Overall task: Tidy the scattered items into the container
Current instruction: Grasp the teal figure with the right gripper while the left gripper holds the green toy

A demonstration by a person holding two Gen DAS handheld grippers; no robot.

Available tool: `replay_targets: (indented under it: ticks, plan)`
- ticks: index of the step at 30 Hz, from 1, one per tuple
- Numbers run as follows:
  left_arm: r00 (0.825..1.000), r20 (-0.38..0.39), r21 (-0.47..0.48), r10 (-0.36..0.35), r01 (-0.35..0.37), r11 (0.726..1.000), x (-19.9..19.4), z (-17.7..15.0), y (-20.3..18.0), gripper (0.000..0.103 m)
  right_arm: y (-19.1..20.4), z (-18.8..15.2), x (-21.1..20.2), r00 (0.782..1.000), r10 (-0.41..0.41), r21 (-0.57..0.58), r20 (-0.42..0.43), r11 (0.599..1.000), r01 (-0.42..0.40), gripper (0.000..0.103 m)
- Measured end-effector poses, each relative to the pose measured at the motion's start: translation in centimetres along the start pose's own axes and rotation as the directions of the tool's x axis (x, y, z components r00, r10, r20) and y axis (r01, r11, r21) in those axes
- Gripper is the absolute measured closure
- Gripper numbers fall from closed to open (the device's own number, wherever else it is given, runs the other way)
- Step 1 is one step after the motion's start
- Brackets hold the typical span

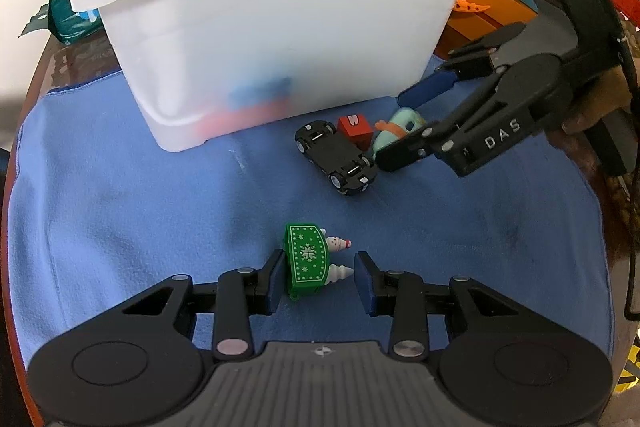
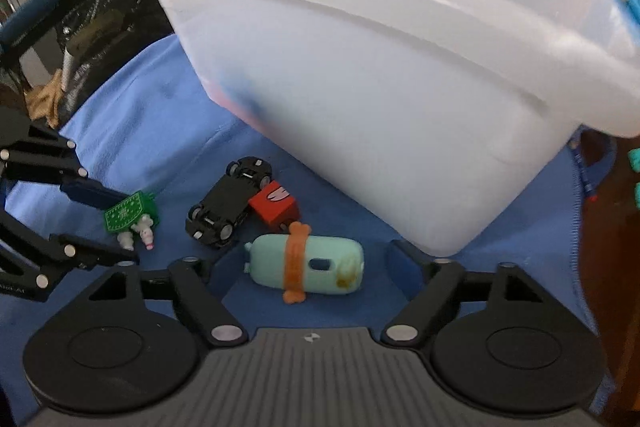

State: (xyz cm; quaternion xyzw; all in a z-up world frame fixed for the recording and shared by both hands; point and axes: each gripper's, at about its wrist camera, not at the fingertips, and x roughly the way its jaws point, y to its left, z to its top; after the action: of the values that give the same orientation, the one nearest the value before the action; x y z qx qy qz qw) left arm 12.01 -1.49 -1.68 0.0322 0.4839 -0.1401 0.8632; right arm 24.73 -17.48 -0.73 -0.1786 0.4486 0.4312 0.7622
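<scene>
Here the right gripper [image 2: 298, 263], jaws spread wide, straddles the mint-green capsule toy with an orange bone band [image 2: 306, 269] beside the translucent white plastic bin [image 2: 360, 75]; next it should close. The left gripper [image 1: 316, 277], jaws apart, brackets the green snowflake ornament [image 1: 306, 259].

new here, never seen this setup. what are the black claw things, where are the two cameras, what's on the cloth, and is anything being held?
The claws are hand-held two-finger grippers, one per hand; each carries a fisheye camera looking along its fingers. In the left camera's picture, the left gripper straddles a green Christmas ornament, jaws apart, gripping nothing. In the right camera's picture, the right gripper stands wide open around a mint case with an orange band, not clamped. On the blue cloth also lie an upturned black toy car, a red block and the white bin.
</scene>
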Motion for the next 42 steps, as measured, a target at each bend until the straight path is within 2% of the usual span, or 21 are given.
replay_targets:
  ticks: [1,2,5,12,14,16,17,20,23,25,30,35,38,39,42]
  plan:
    - [1.000,0.000,-0.002,0.001,-0.001,1.000,0.0,0.0,0.0,0.062,0.3,0.1,-0.1,1.000,0.005,-0.007,-0.008,1.000,-0.005,0.034]
    - [1.000,0.000,-0.004,0.001,-0.001,1.000,0.0,0.0,0.0,0.062,0.9,0.0,-0.2,1.000,0.009,-0.023,-0.017,1.000,-0.010,0.037]
    - [1.000,0.003,-0.002,0.004,-0.004,1.000,0.0,-0.1,-0.1,0.062,3.0,-0.8,-0.6,0.999,-0.035,-0.066,-0.024,0.997,0.033,0.036]
    - [1.000,0.012,0.005,-0.003,0.003,1.000,0.2,-0.3,-0.5,0.062,7.3,-3.8,-2.5,0.997,-0.078,-0.100,-0.024,0.992,0.076,0.034]
    - [1.000,0.014,0.037,0.005,-0.006,0.999,0.2,-0.3,-0.8,0.062,7.9,-4.6,-2.6,0.997,-0.071,-0.116,-0.032,0.991,0.067,0.030]
    - [1.000,0.011,0.050,0.004,-0.005,0.999,0.3,-0.2,-0.9,0.062,8.0,-5.0,-2.4,0.995,-0.099,-0.149,-0.033,0.984,0.093,0.025]
    - [1.000,0.009,0.049,0.001,-0.001,0.999,0.3,-0.1,-0.8,0.062,8.0,-5.1,-2.2,0.992,-0.124,-0.153,-0.024,0.981,0.119,0.025]
    - [1.000,0.008,0.044,-0.003,0.002,0.999,0.3,0.1,-0.6,0.062,7.7,-4.8,-2.0,0.990,-0.133,-0.133,0.042,0.982,0.137,0.026]
    - [1.000,0.008,0.043,0.003,-0.003,0.999,0.3,0.2,-0.6,0.062,7.1,-4.4,-1.7,0.987,-0.147,-0.135,0.060,0.979,0.154,0.036]
    - [1.000,0.007,0.049,0.007,-0.007,0.999,0.3,0.0,-0.8,0.062,6.8,-4.4,-1.5,0.994,-0.107,-0.117,0.039,0.987,0.111,0.052]
    - [1.000,0.024,0.061,0.001,-0.002,0.998,0.0,-0.6,-1.5,0.064,8.0,-4.9,-1.9,0.992,-0.124,-0.071,0.026,0.989,0.126,0.053]
    - [0.998,0.059,0.083,0.001,-0.006,0.997,-1.1,-0.7,-2.2,0.064,10.0,-5.1,-2.7,0.988,-0.152,-0.077,0.040,0.985,0.155,0.054]
    - [0.997,0.082,0.090,-0.002,-0.006,0.996,-2.7,-0.3,-2.4,0.064,10.6,-4.9,-3.8,0.982,-0.180,-0.073,0.060,0.980,0.184,0.067]
    - [0.996,0.094,0.095,-0.001,-0.008,0.995,-3.4,-0.1,-2.5,0.064,10.6,-4.7,-4.3,0.981,-0.184,-0.068,0.066,0.980,0.188,0.081]
    - [0.991,0.133,0.103,0.011,-0.025,0.994,-5.2,0.6,-2.5,0.064,10.8,-4.0,-5.5,0.975,-0.199,-0.061,0.102,0.977,0.206,0.081]
